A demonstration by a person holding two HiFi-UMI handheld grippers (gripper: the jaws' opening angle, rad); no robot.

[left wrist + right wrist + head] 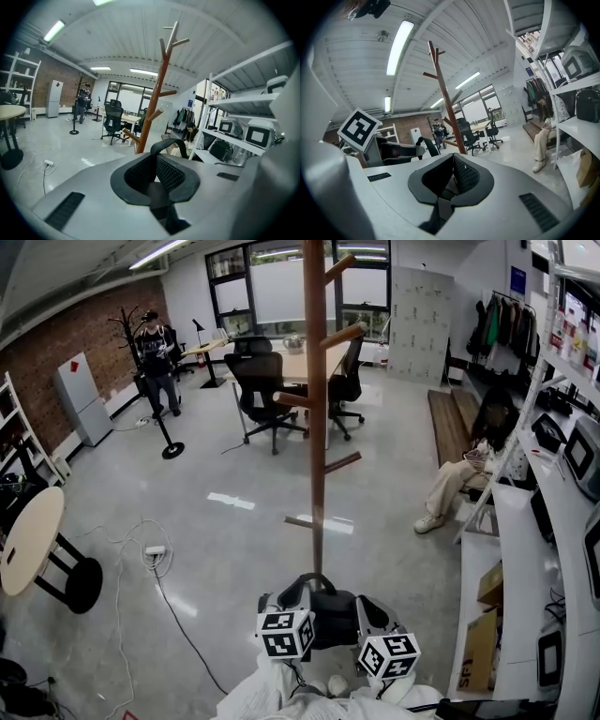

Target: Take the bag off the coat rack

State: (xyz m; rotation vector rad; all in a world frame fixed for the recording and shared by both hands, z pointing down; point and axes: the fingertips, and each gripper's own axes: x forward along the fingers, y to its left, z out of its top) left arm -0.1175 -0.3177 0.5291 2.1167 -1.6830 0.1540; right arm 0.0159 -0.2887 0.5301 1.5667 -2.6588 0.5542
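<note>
Head view, far left: a round beige tabletop on a black pedestal stands on the glossy grey floor. A white power strip lies on that floor with thin cables trailing from it. Behind, a standing person is beside a red-brick wall. Black mesh office chairs are drawn up to a pale wooden table.

In the middle rises the brown wooden coat rack, a straight round pole with short slanted pegs. The black bag is off those pegs. It sits low in the frame just before the pole's foot, between the two grippers. Its looped strap arches above it as a smooth flat band.

The left gripper has a matt grey shell and a square-marker cube. In the left gripper view its ribbed black pads are clenched on the looped strap, which curves up from between them.

The right gripper lies beside the bag. In the right gripper view its jaws are pressed together with nothing between them.

Further right a seated person leans by white metal shelving loaded with boxes.
</note>
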